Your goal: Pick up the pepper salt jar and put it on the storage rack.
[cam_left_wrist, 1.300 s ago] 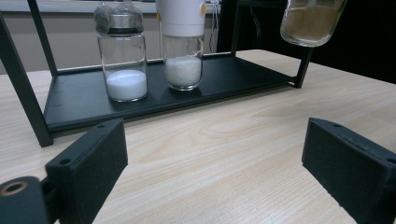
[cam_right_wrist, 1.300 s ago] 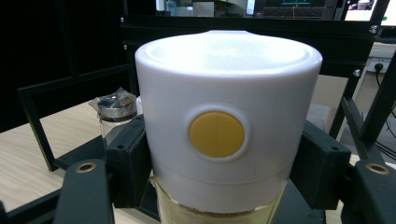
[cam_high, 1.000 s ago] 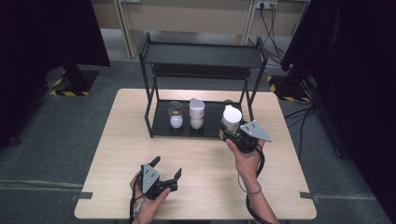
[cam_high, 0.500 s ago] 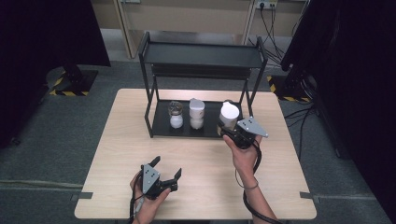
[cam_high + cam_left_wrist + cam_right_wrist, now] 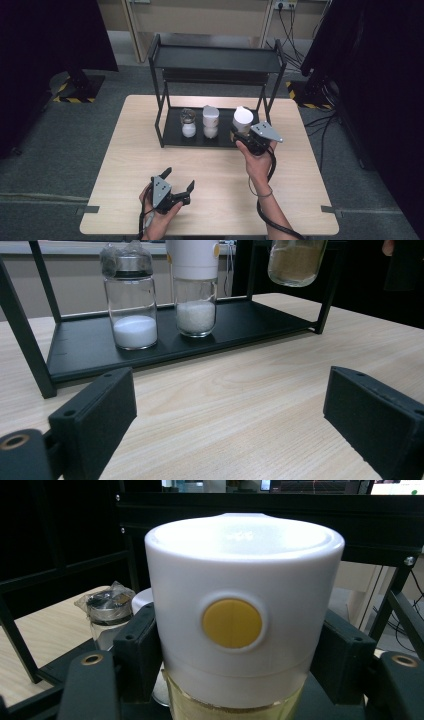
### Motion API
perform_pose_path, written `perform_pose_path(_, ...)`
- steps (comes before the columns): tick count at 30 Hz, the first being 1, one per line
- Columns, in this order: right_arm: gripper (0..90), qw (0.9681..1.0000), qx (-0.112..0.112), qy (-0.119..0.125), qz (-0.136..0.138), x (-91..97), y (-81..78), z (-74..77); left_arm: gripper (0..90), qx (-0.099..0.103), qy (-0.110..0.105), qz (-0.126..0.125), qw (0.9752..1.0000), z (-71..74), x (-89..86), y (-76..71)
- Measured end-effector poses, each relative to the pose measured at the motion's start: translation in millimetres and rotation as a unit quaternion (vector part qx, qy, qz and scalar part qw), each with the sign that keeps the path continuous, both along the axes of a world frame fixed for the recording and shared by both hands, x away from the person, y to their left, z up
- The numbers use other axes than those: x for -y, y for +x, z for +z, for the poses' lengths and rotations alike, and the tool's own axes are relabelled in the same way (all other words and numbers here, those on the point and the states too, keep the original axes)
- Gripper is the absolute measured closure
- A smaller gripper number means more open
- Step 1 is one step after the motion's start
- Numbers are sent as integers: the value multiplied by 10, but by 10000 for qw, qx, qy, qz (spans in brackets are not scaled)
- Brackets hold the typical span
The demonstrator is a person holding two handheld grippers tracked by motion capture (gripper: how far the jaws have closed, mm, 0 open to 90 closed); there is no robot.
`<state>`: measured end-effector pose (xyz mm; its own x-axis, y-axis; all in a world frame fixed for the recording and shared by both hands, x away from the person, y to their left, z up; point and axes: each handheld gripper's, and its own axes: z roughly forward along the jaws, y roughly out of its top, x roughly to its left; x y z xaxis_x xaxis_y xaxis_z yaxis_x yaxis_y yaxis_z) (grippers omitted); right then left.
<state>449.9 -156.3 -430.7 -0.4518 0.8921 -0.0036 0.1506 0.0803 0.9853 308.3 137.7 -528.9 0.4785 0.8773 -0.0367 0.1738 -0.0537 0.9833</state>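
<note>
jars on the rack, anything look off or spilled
Nothing spilled. One oddity: the left jar has crinkled clear wrap bunched over its lid, unlike the white-capped jar beside it. Both stand upright on the rack's bottom shelf.

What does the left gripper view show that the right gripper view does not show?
Left gripper view alone: the white powder in the foil-topped jar, the coarse white grains in the middle jar, the brown contents of the lifted jar, which hangs clear above the rack's bottom tray, and the left gripper open over bare table.

Right gripper view alone: the lifted jar's white cap with its yellow dot, and the right gripper shut on that cap.

Both share the black rack, the wooden table and the foil-topped jar.
</note>
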Motion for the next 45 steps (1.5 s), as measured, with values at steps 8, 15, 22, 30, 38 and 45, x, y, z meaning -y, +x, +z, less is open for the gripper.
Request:
perform_pose_path(8,310,10000,-46,-31,-25,-38,64,-27,61,9,13,-5,10000,0,5,-4)
perform_pose_path(15,310,9999,-77,-27,-74,-66,133,-42,62,11,17,-13,10000,1,10,-6)
perform_pose_path(22,310,9999,-76,-28,-99,-100,204,-60,61,8,10,-21,10000,1,9,-6)
perform_pose_path(30,310,9998,-155,-52,-128,-119,276,-102,62,15,25,-27,10000,1,12,-7)
perform_pose_path(38,310,9996,-215,-66,-175,-120,358,-108,62,13,29,-26,10000,1,12,-7)
perform_pose_path(45,310,9994,-286,-81,-186,-140,440,-126,62,10,21,-29,10000,1,11,-6)
